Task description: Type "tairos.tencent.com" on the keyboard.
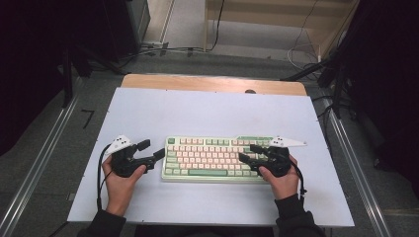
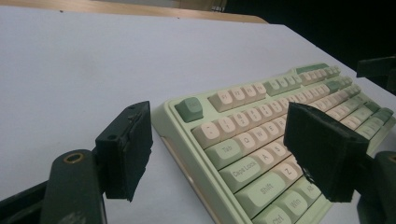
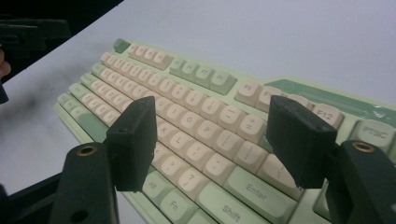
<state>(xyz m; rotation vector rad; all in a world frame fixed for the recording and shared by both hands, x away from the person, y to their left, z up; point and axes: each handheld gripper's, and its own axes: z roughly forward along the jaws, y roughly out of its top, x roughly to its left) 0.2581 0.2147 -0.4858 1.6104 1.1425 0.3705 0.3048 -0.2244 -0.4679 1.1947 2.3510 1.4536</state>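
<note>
A pale green keyboard (image 1: pixel 217 158) with cream and green keys lies flat near the front middle of the white table top (image 1: pixel 207 111). My left gripper (image 1: pixel 151 148) is open just off the keyboard's left end, and its jaws point toward that end. In the left gripper view, the left gripper (image 2: pixel 224 154) frames the Esc and Caps Lock corner of the keyboard (image 2: pixel 243 126) without touching it. My right gripper (image 1: pixel 249 153) is open above the keyboard's right part. The right gripper (image 3: pixel 215 140) hovers over the keyboard (image 3: pixel 187 107) near the Enter and Shift keys.
A wooden table edge (image 1: pixel 212 83) shows behind the white top. Metal rails (image 1: pixel 39 163) run along both sides on the floor, and cables (image 1: pixel 163 49) lie beyond the table. Bare white surface lies behind and in front of the keyboard.
</note>
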